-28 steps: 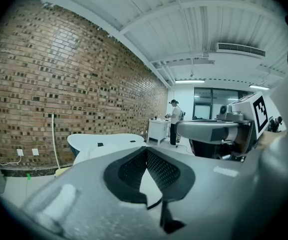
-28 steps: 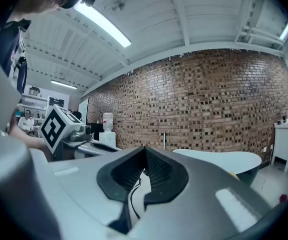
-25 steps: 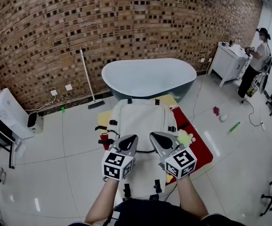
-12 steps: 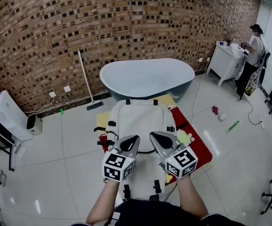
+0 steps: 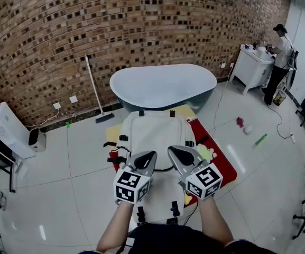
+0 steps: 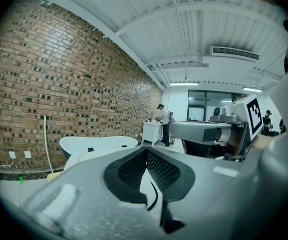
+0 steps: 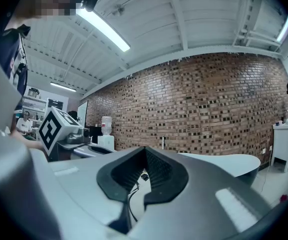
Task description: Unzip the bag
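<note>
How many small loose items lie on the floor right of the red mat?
3: a red item, a white item just beside it, and a green stick farther right. Others may lie out of frame.

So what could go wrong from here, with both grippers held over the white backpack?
1. The left gripper and right gripper both have their jaws together above the backpack. Going down without opening would probably just push the fabric instead of catching a zip pull.
2. The backpack lies loose on the mat, so a one-gripper pull may drag it.
3. The black side straps could snag.
</note>
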The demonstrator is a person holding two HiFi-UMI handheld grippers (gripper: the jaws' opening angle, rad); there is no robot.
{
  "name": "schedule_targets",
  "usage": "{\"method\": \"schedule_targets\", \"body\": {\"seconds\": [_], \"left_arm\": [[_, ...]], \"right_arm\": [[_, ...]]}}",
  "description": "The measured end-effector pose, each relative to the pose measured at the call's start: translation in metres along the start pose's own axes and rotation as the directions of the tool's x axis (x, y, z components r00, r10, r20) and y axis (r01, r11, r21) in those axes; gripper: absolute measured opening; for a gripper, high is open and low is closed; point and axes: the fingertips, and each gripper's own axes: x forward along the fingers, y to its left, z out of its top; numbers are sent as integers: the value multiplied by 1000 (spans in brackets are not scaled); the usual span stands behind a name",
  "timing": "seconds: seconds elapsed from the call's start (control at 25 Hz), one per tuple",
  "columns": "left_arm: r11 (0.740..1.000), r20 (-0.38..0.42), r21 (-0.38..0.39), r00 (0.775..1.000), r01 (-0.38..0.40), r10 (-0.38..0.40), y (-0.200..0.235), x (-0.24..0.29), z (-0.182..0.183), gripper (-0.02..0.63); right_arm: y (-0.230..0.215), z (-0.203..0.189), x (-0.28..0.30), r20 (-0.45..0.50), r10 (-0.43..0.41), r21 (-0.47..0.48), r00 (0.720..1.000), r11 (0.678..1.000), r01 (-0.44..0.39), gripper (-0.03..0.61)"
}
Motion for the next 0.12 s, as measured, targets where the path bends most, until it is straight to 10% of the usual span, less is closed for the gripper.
{"method": "schedule_targets", "body": {"seconds": [0.12], "left_arm": [[1000,-1,-1,1000,3,-3,0,0,1,0]], "right_arm": [[0,2,1,2,0,3,1000,1000,0,5]]}}
